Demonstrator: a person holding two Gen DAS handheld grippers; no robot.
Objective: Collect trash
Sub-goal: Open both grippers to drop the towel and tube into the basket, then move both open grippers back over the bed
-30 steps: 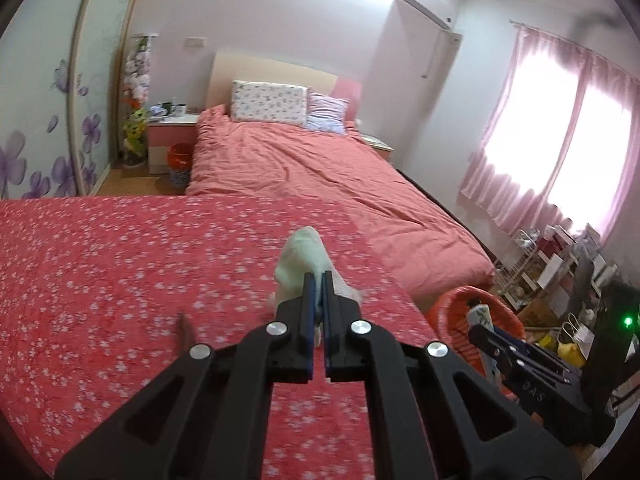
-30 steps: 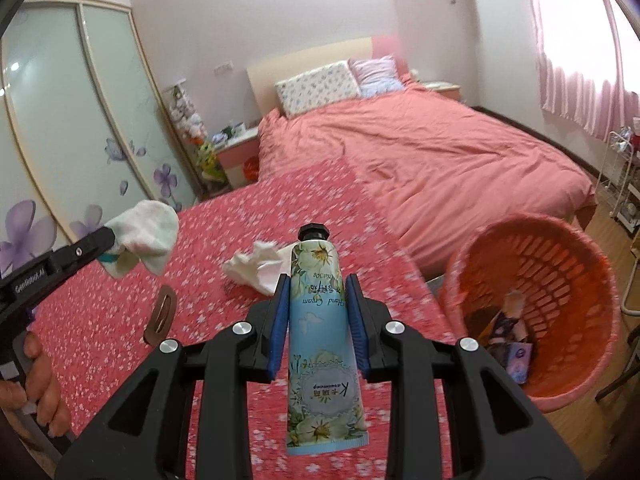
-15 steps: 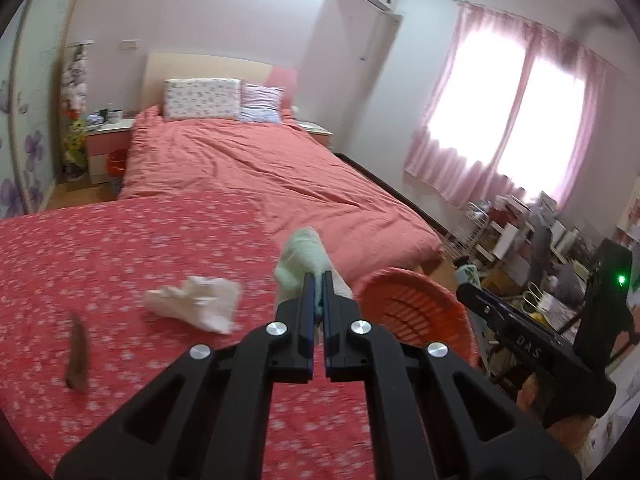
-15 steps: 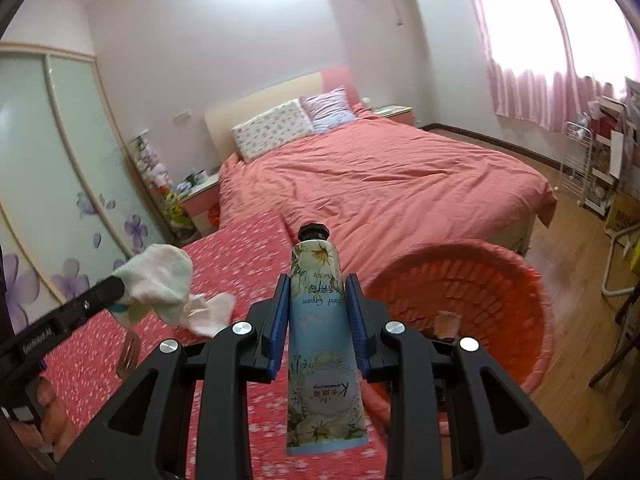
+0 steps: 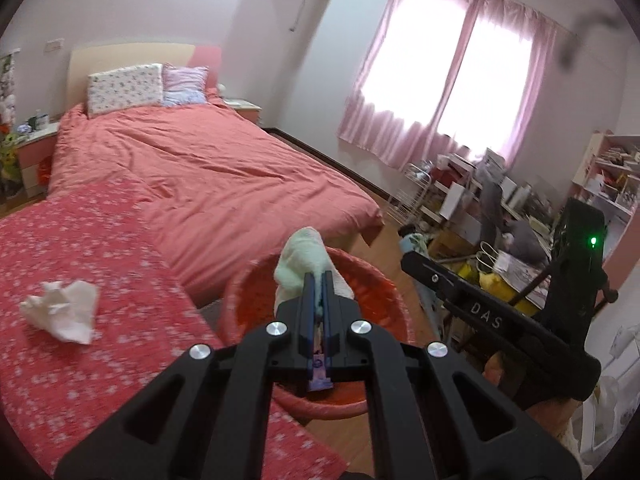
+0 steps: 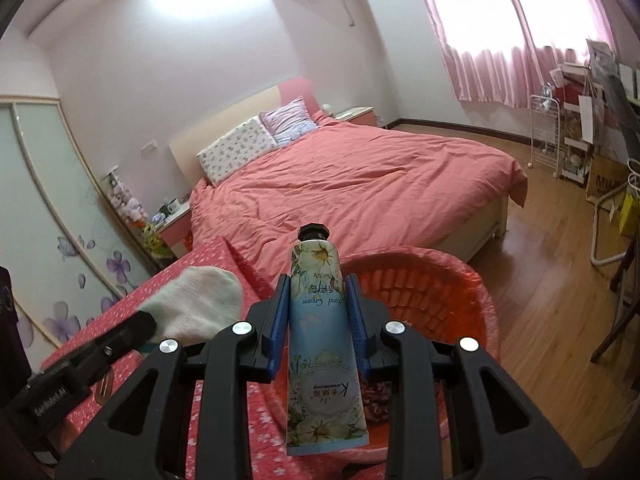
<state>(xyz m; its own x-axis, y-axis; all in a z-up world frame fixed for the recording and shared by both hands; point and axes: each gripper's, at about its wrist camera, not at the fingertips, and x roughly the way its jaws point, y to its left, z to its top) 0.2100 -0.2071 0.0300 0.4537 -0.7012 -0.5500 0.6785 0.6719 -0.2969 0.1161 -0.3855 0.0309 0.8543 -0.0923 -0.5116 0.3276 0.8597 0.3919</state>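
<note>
Your left gripper (image 5: 317,280) is pinching a pale sock (image 5: 304,258) over the orange basket (image 5: 256,300), lower centre; your right gripper (image 6: 318,304) is clamping a hand-cream tube (image 6: 320,320) before that basket's rim.

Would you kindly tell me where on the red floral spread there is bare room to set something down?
The red floral spread lies bare all around the crumpled tissue, towards the salmon duvet and towards the camera. Its corner by the orange basket is crowded: both hand-held grippers hover there.
</note>
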